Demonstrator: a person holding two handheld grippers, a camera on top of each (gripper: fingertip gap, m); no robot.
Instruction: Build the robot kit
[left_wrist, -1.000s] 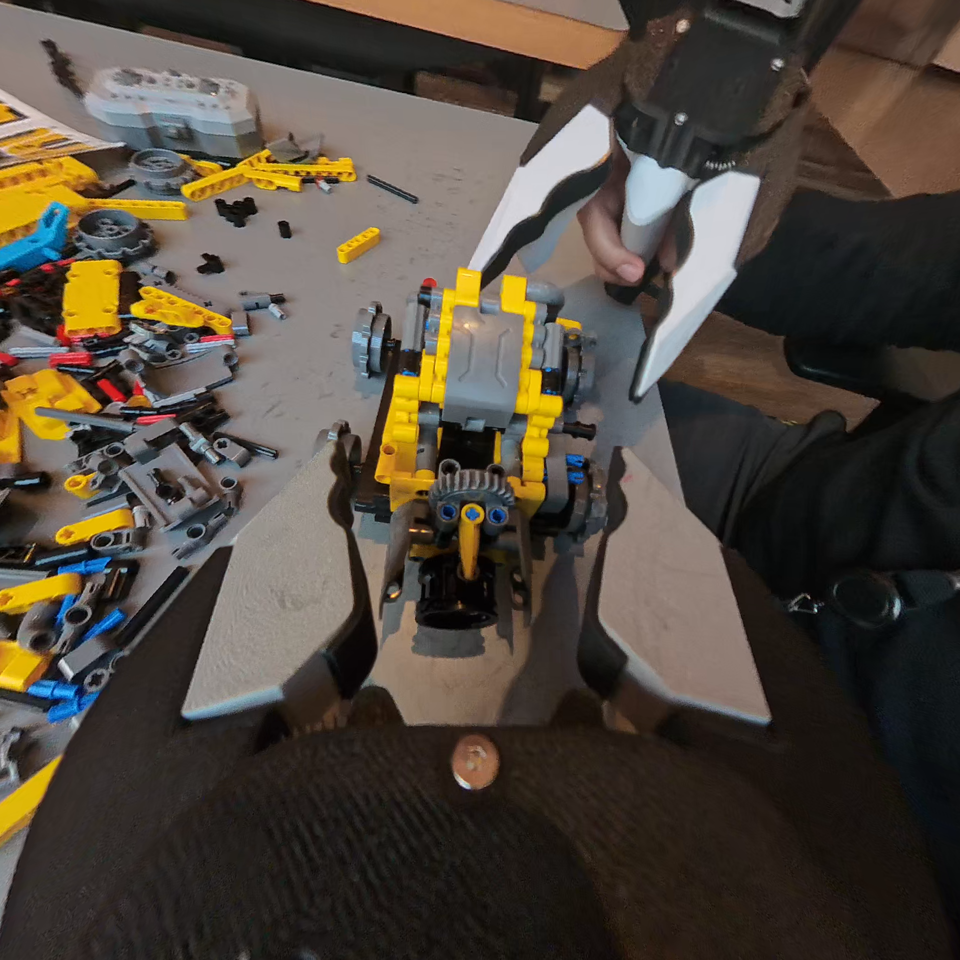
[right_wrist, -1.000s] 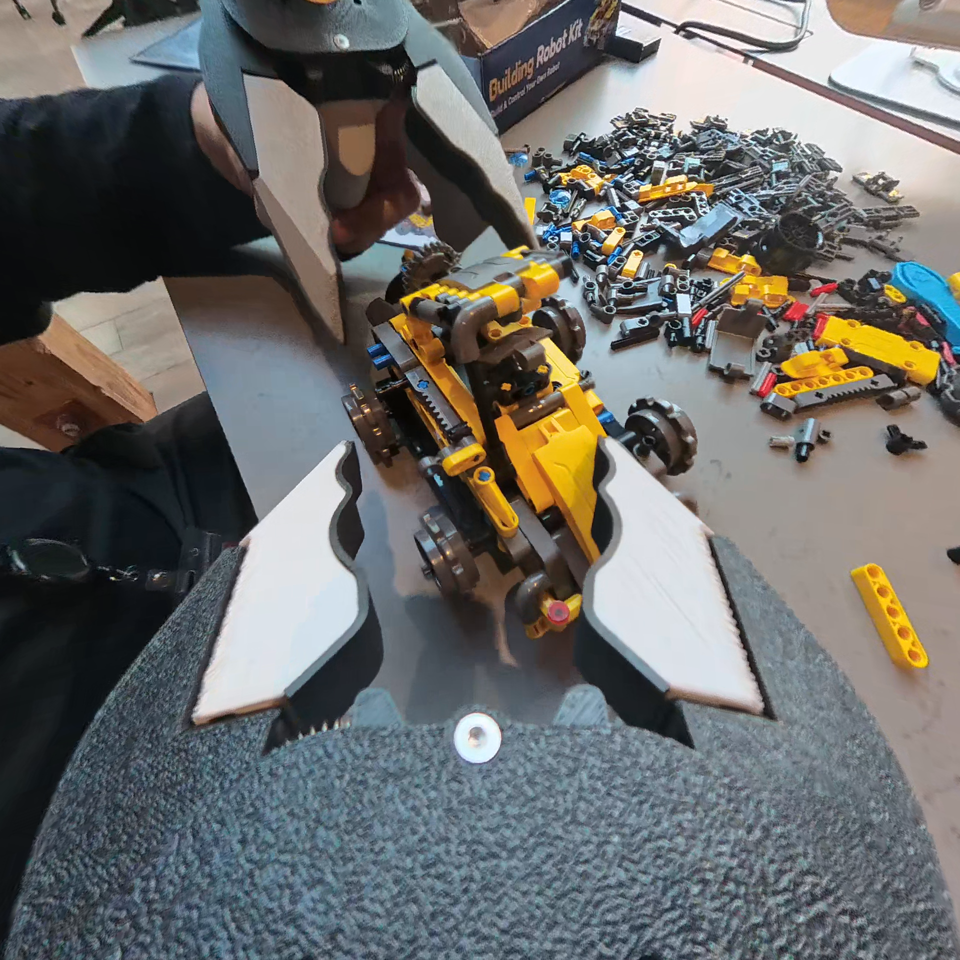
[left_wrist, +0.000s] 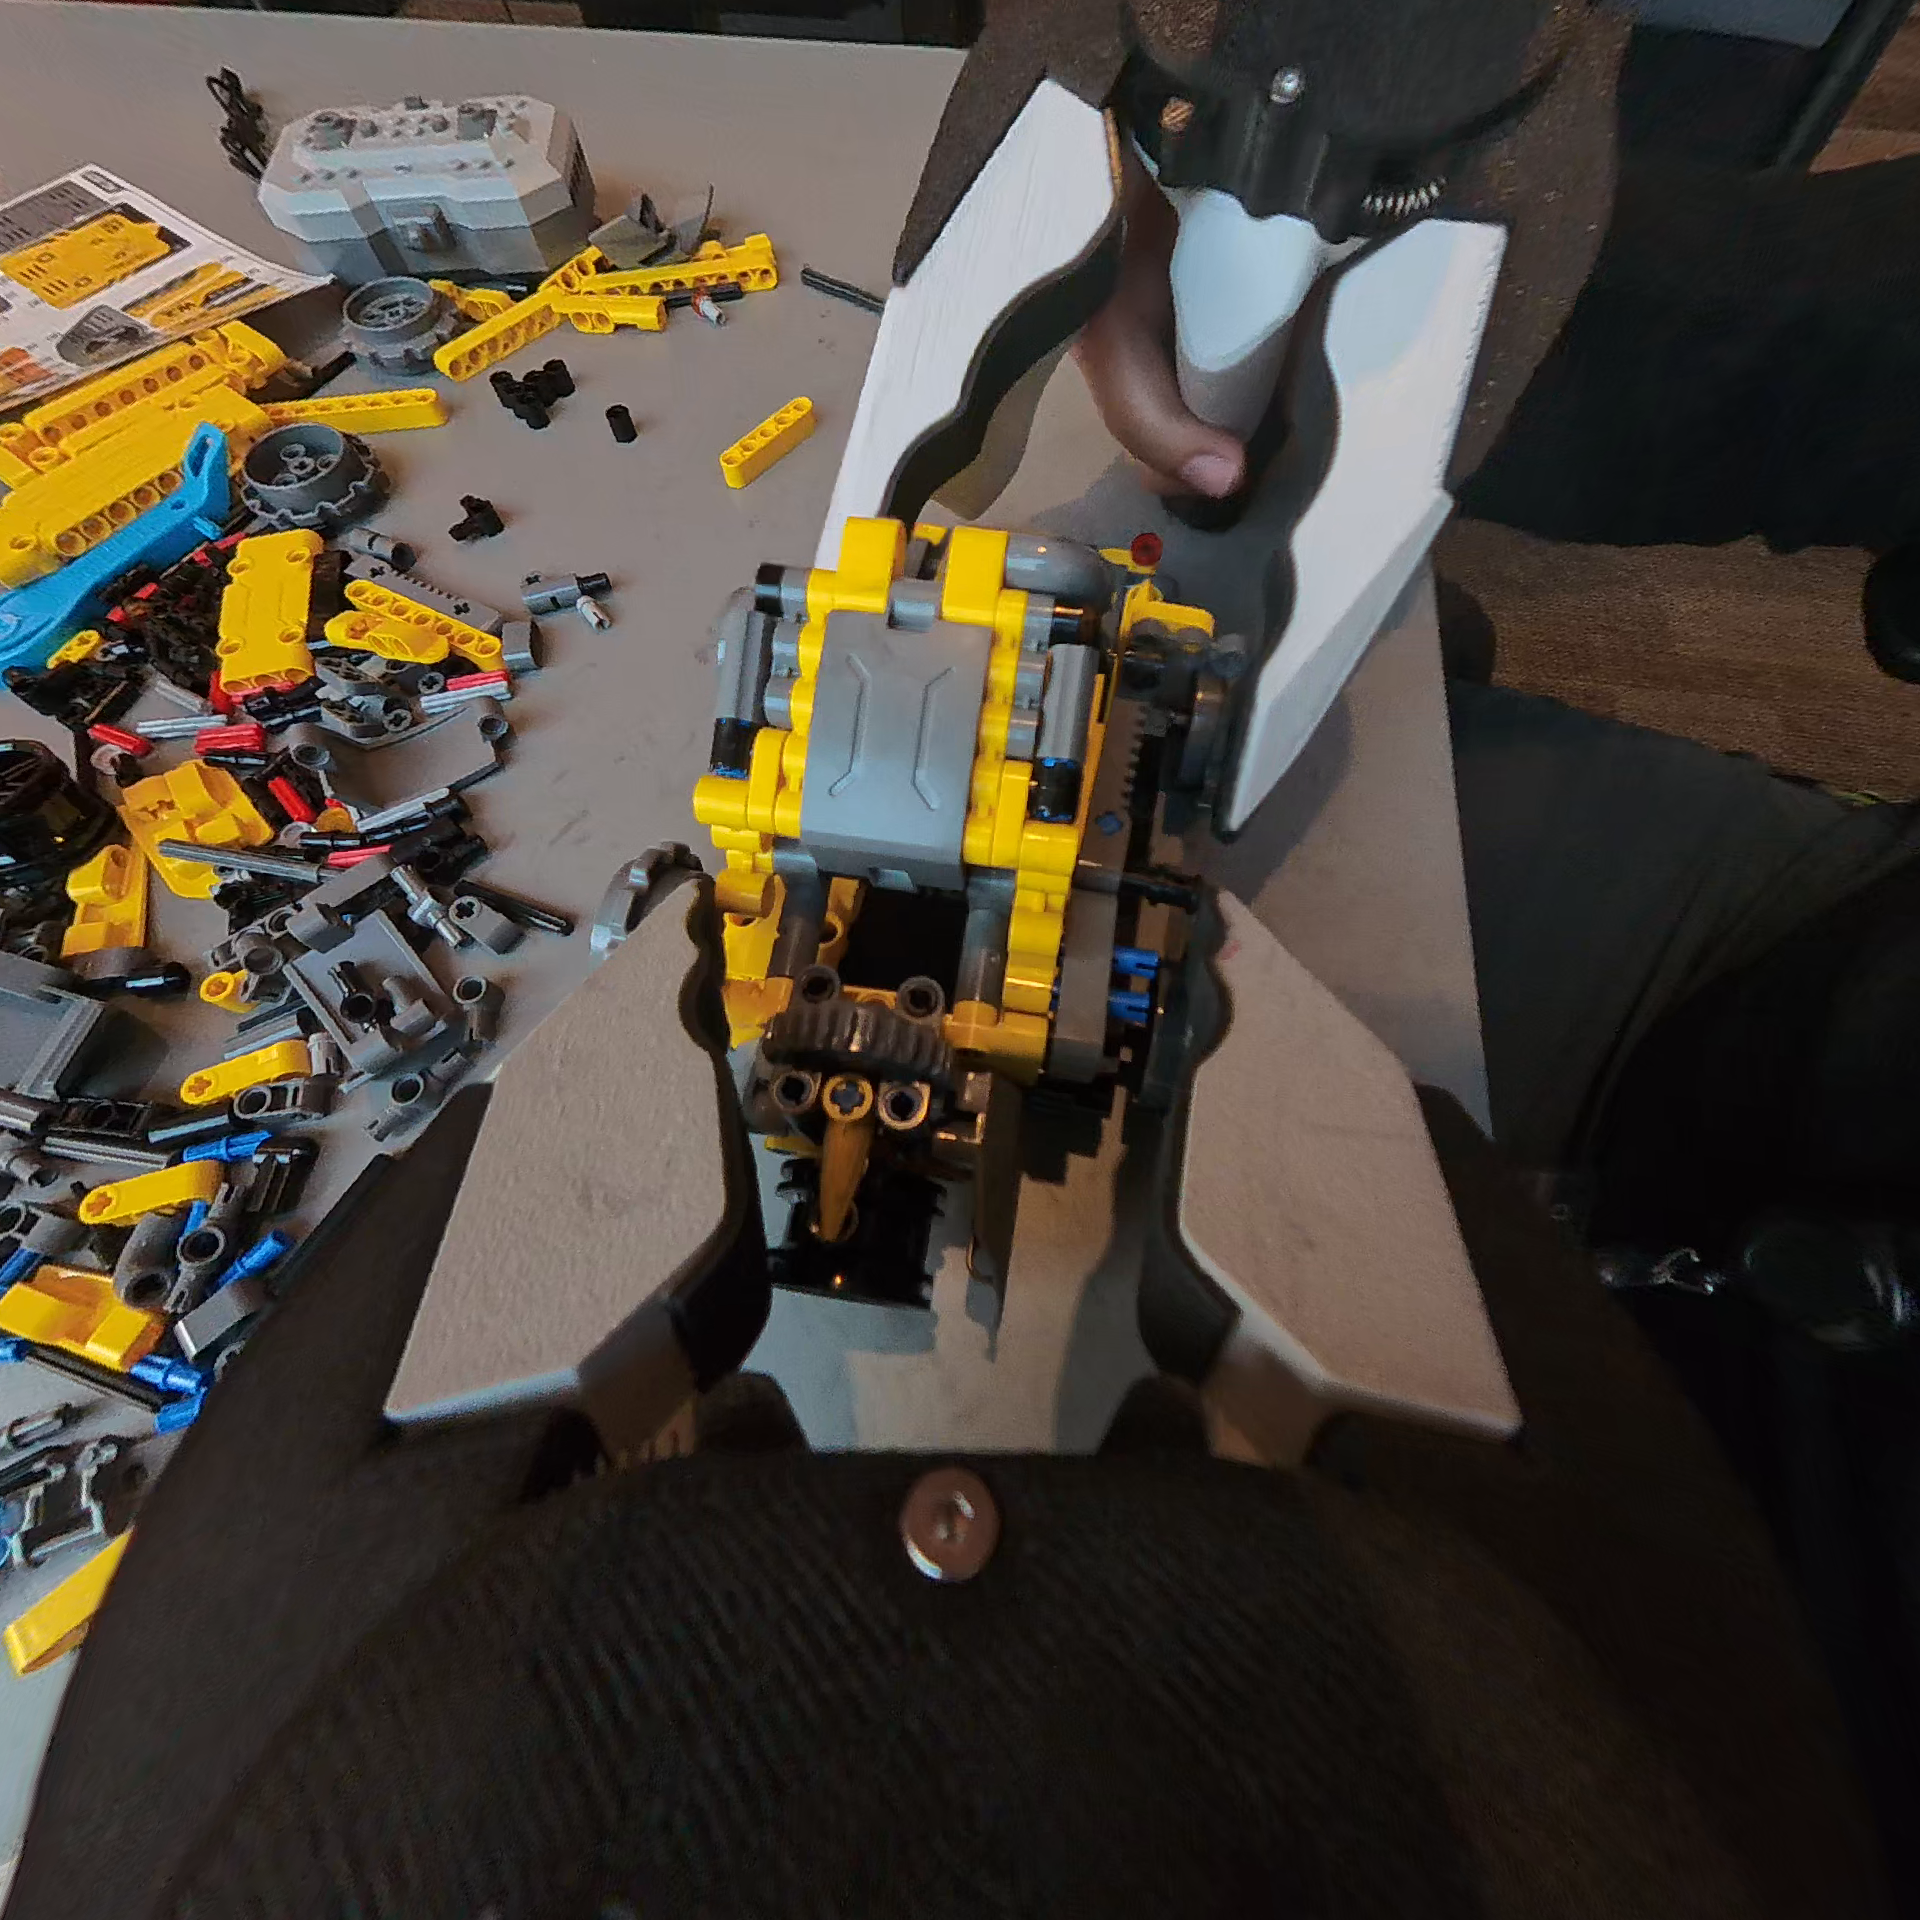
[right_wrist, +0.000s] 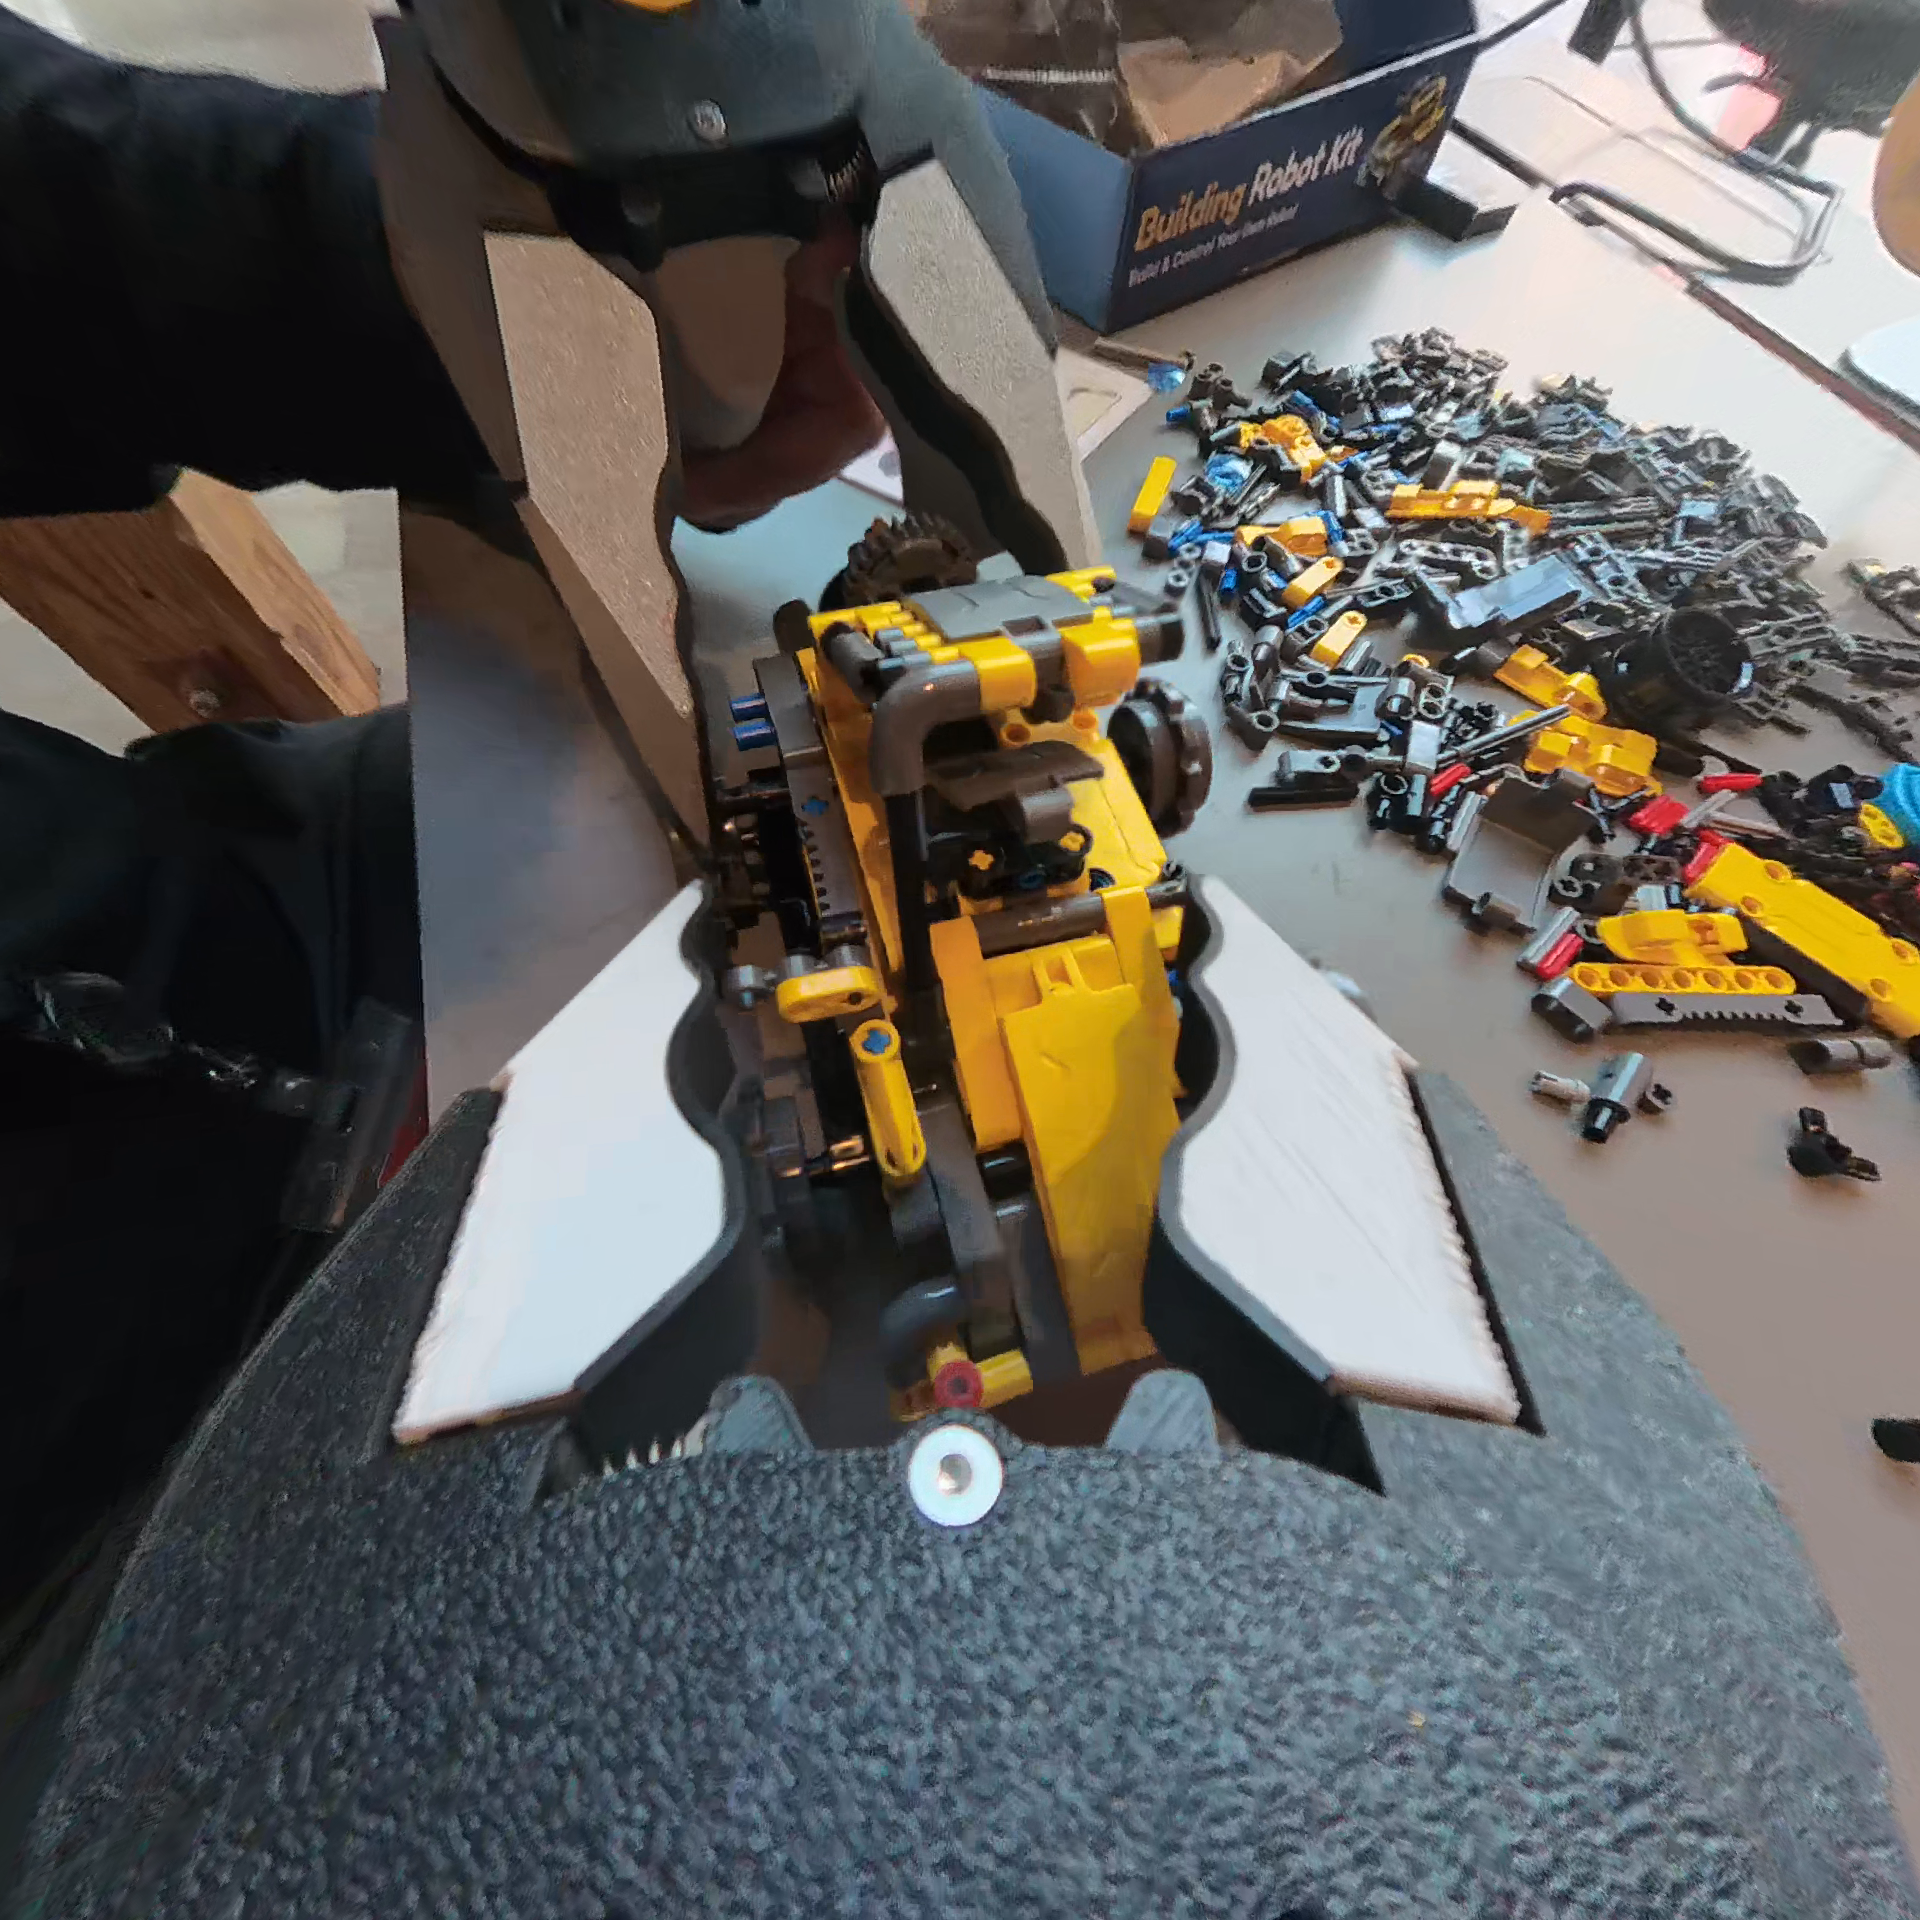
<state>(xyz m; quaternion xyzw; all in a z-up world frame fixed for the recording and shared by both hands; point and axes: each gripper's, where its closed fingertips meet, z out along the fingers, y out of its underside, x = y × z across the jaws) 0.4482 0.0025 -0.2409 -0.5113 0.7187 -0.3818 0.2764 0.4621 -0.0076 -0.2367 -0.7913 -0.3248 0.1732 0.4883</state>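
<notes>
A yellow and grey brick vehicle model (left_wrist: 894, 748) stands near the table's right edge. My left gripper (left_wrist: 945, 914) is shut on its geared end, one finger pressed against each side. My right gripper (right_wrist: 951, 899) is shut on the opposite end of the model (right_wrist: 1070, 1039), with its white fingers (right_wrist: 1330, 1143) against the yellow flank and the wheel side. Each gripper shows across from the other: the right gripper (left_wrist: 1034, 686) in the left wrist view, the left gripper (right_wrist: 888, 691) in the right wrist view. I cannot tell whether the model is lifted off the table.
A pile of loose yellow, grey, black and blue pieces (left_wrist: 260, 727) covers the table beside the model, also in the right wrist view (right_wrist: 1558, 675). A grey block (left_wrist: 416, 187), a booklet (left_wrist: 104, 270) and a blue box (right_wrist: 1247, 208) lie beyond. The table edge (left_wrist: 1444, 935) is close; a person in dark clothing sits there.
My right gripper has moved in along the model and narrowed from wide open to closed on its sides. The model has turned into line with it. My left gripper keeps its hold.
</notes>
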